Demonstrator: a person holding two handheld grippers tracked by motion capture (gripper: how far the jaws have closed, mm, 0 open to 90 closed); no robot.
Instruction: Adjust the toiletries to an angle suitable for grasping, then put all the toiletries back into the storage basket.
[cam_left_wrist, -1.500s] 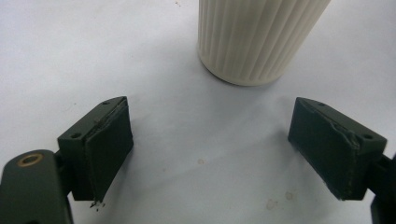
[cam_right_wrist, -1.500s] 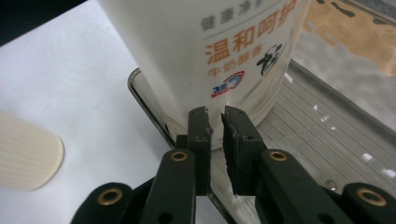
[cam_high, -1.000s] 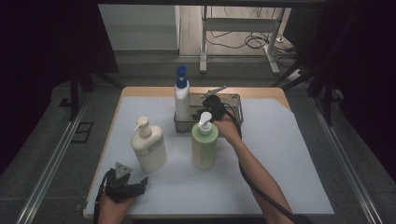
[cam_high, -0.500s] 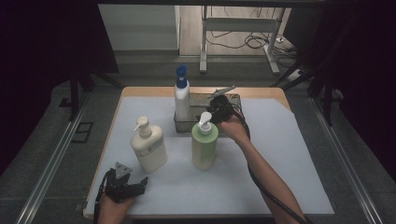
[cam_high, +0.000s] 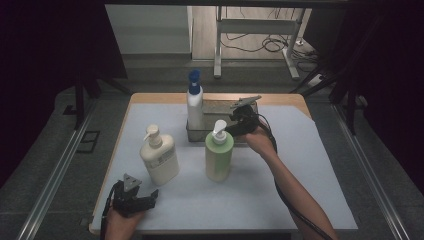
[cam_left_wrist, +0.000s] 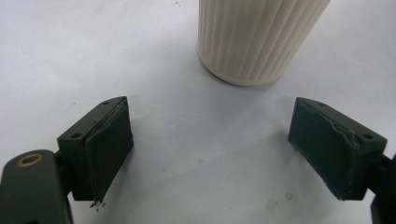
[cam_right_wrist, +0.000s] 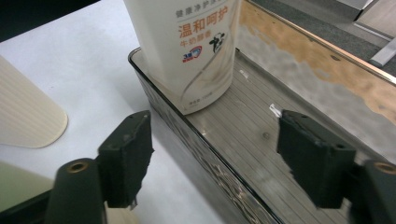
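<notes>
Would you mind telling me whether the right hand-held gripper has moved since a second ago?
Yes: the right hand-held gripper has drawn away from the blue-capped bottle, rightward along the tray, its jaws opening, nothing between them.

Three cameras are watching one table (cam_high: 310, 200).
The high view is looking forward and down from afar — both gripper views are looking close, sharing with it the cream bottle (cam_left_wrist: 254, 37) and the tray (cam_right_wrist: 196, 140).

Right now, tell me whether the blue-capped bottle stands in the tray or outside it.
In it: the blue-capped bottle stands upright at the tray's left end.
</notes>
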